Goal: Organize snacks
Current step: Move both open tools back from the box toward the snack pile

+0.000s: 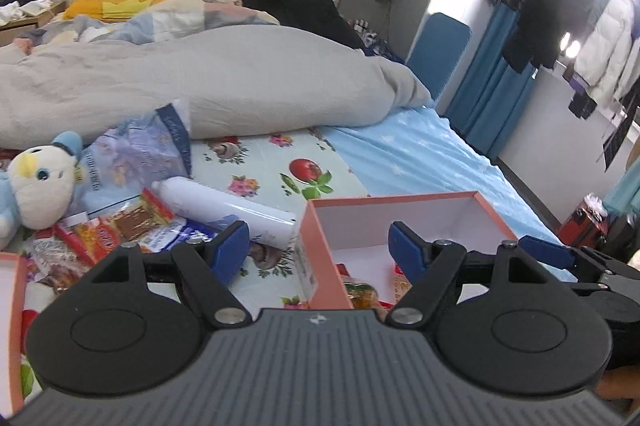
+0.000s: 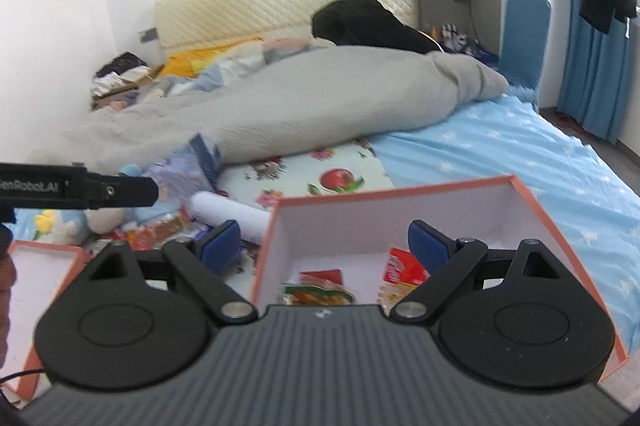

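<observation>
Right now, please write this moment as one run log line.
left gripper: open, empty | right gripper: open, empty | orange box: some snack packets inside | more packets outside

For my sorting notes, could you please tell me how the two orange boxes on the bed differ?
The right box already holds snack packets; the left box shows only bare white inside. The right box looks deep-walled, the left box shallower. Both are orange outside, white inside, and open on top.

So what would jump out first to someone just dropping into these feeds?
The open orange box on the bed, right in front of both open grippers, with a few snack packets already inside. Left of it lies a heap of loose snacks, a white bottle on its side and a plush toy. Behind, a big grey duvet.
</observation>
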